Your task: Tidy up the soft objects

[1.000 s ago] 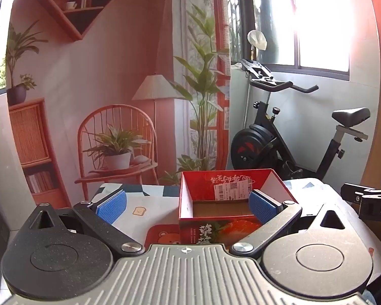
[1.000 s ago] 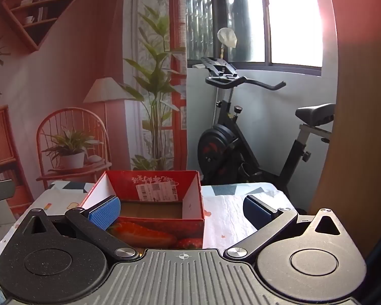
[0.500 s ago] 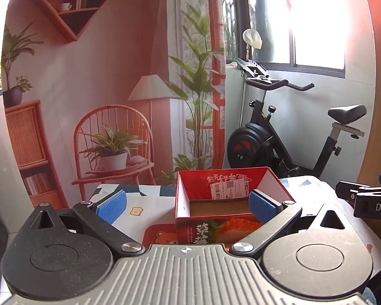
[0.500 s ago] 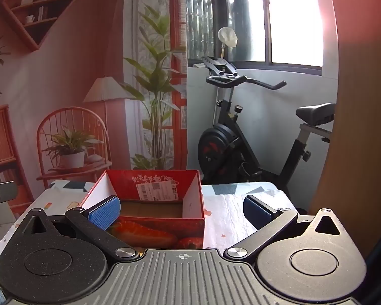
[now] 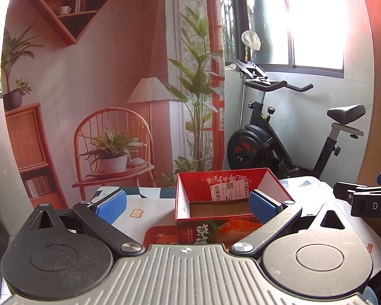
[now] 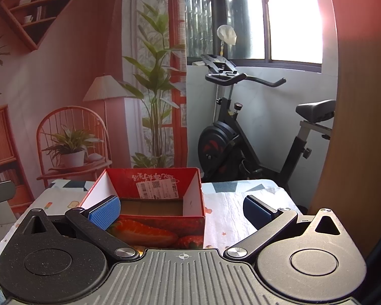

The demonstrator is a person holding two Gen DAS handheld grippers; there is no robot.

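A red cardboard box (image 5: 203, 231) printed with strawberries stands open-topped on the patterned tablecloth (image 5: 144, 203). Its bare brown floor shows and nothing lies on the part I can see. My left gripper (image 5: 187, 206) is open just in front of the box, with its right blue pad (image 5: 263, 207) over the box's near right corner. My right gripper (image 6: 180, 211) is open too, and its left pad (image 6: 104, 211) overlaps the box (image 6: 149, 231) at the near left corner. Neither holds anything. No soft object is in view. The right gripper (image 5: 355, 193) also shows at the left wrist view's right edge.
Beyond the table's far edge stands an exercise bike (image 5: 266, 139) under a bright window. A printed backdrop with a chair and plants (image 5: 114, 147) covers the wall behind. A wooden panel (image 6: 355, 127) rises at the right. Tablecloth (image 6: 228, 203) lies to the right of the box.
The left wrist view has shifted a little, so the box sits slightly further left in it. The right gripper has stayed put. Both grippers remain open.
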